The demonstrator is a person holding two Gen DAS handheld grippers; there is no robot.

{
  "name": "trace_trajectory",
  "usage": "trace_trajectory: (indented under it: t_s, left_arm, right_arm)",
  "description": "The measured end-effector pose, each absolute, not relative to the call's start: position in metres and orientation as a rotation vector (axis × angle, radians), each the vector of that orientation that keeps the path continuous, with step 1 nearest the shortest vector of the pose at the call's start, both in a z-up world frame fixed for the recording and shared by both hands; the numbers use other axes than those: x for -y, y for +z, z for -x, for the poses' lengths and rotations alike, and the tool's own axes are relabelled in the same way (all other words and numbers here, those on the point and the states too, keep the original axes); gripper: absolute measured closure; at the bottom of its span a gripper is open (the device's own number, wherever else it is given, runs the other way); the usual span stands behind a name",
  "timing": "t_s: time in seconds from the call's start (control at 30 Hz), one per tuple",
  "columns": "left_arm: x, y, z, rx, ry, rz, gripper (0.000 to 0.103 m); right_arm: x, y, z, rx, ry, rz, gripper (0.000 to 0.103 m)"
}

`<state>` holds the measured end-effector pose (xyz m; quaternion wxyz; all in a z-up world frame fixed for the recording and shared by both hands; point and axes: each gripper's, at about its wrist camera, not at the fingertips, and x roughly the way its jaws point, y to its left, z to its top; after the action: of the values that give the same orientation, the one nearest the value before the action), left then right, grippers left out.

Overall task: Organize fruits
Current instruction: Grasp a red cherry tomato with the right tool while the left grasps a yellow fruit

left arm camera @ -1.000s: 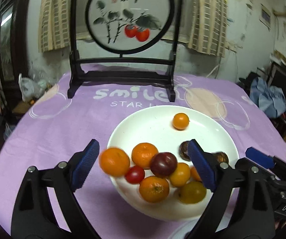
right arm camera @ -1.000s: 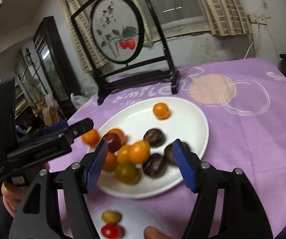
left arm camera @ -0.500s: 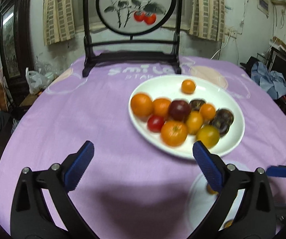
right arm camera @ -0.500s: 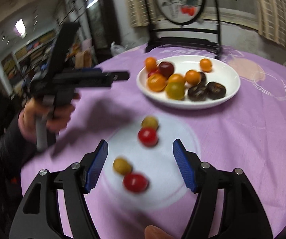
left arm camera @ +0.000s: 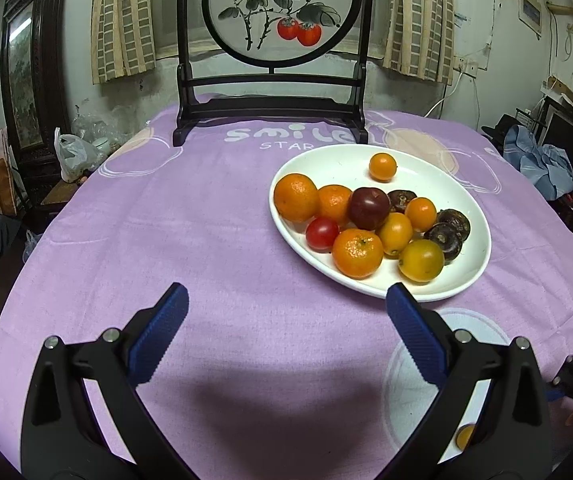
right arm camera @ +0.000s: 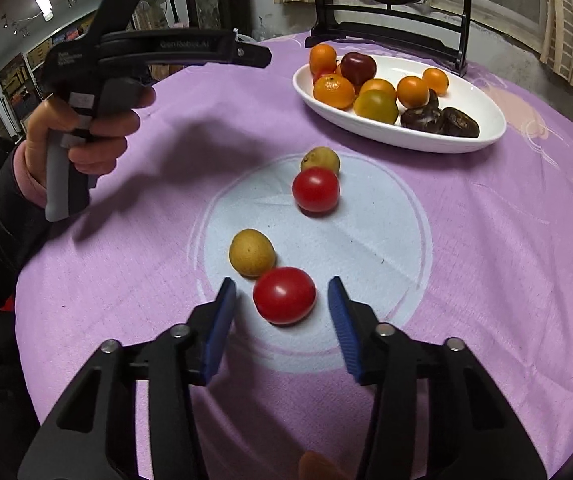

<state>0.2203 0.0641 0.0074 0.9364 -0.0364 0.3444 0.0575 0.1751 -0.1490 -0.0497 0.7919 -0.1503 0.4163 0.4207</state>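
Right gripper (right arm camera: 282, 304) low in the frame, jaws closing around a red tomato (right arm camera: 284, 295) without touching it, yellow fruit (right arm camera: 252, 253) just beside on the pale cloth circle (right arm camera: 386, 240), left gripper (left arm camera: 286, 330) spread wide and empty, white dish (right arm camera: 482, 136) of fruit upper right.

Checked curtains (left arm camera: 122, 20), dark cabinet (left arm camera: 26, 80), stained wall (left arm camera: 486, 20).

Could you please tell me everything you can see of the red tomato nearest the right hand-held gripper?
The near red tomato is small, round, smooth and glossy, with a highlight on its skin. It rests on the pale circle printed on the purple tablecloth, beside a yellowish fruit. It sits between the closing jaws of the right hand-held gripper; neither pad touches it yet.
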Motion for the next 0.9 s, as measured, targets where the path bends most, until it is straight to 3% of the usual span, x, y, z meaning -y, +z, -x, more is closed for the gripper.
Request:
trace_trajectory:
  t_s: [0.03, 0.13, 0.43, 0.5, 0.57, 0.67, 0.9]
  left_arm:
    - [-0.064, 0.008, -0.220, -0.703, 0.117, 0.074, 0.002]
    - [-0.062, 0.009, -0.220, -0.699, 0.114, 0.068, 0.002]
    - [-0.029, 0.006, -0.205, -0.778, -0.225, 0.025, 0.005]
    - [-0.009, 0.003, -0.195, -0.782, -0.301, -0.047, 0.014]
    - [0.012, -0.004, -0.185, -0.807, -0.403, -0.113, 0.030]
    - [0.031, -0.015, -0.175, -0.847, -0.497, -0.171, 0.043]
    - [0.048, -0.028, -0.164, -0.892, -0.570, -0.238, 0.060]
  right_arm:
    - [0.149, -0.051, -0.175, -0.895, 0.902, 0.327, 0.057]
    - [0.149, -0.052, -0.175, -0.886, 0.895, 0.338, 0.072]
    - [0.205, -0.025, -0.210, -0.826, 0.750, 0.009, 0.073]
    - [0.210, -0.025, -0.214, -0.828, 0.727, -0.013, 0.073]
    - [0.211, -0.025, -0.214, -0.832, 0.722, -0.019, 0.073]
    - [0.209, -0.024, -0.215, -0.835, 0.723, -0.012, 0.073]
    - [0.206, -0.027, -0.212, -0.846, 0.718, 0.013, 0.073]
